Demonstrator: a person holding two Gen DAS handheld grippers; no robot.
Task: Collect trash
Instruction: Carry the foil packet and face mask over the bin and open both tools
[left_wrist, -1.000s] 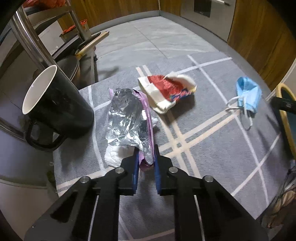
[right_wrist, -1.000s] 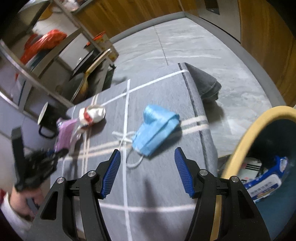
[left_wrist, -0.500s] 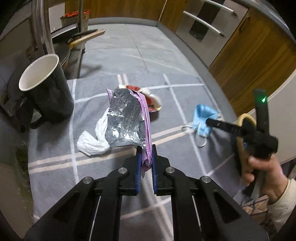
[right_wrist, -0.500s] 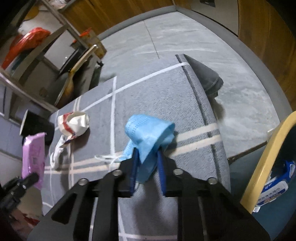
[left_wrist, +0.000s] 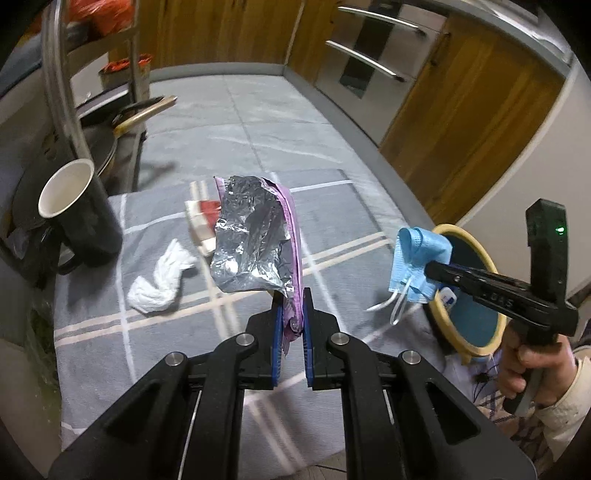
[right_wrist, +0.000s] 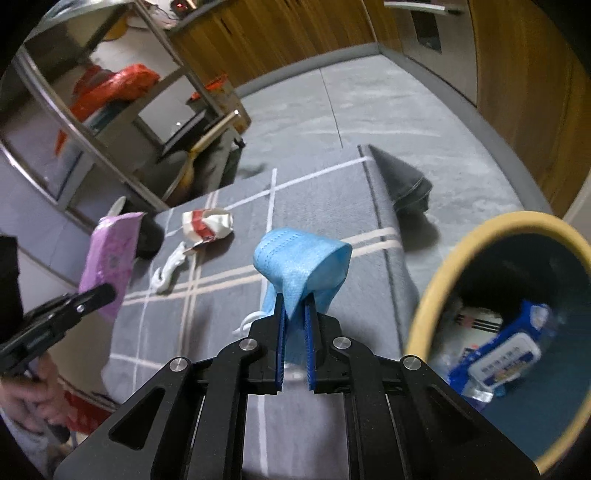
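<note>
My left gripper (left_wrist: 291, 314) is shut on a purple and silver foil wrapper (left_wrist: 255, 240) and holds it up above the grey checked table (left_wrist: 177, 354). It also shows in the right wrist view (right_wrist: 110, 258). My right gripper (right_wrist: 294, 314) is shut on a blue face mask (right_wrist: 299, 266), lifted off the table beside the yellow-rimmed bin (right_wrist: 436, 295). The mask also shows in the left wrist view (left_wrist: 417, 258), in front of the bin (left_wrist: 491, 343). A white crumpled tissue (left_wrist: 159, 284) and a red and white wrapper (left_wrist: 201, 218) lie on the table.
A black mug (left_wrist: 81, 218) stands at the table's left edge. A metal rack (right_wrist: 110, 110) with pans stands behind it. The bin holds a blue wipes pack (right_wrist: 506, 354) and other trash. Wooden cabinets (left_wrist: 461, 110) line the far wall.
Both grippers have risen off the table: the left one lifted the foil wrapper, the right one closed on the blue mask and carried it toward the bin.
</note>
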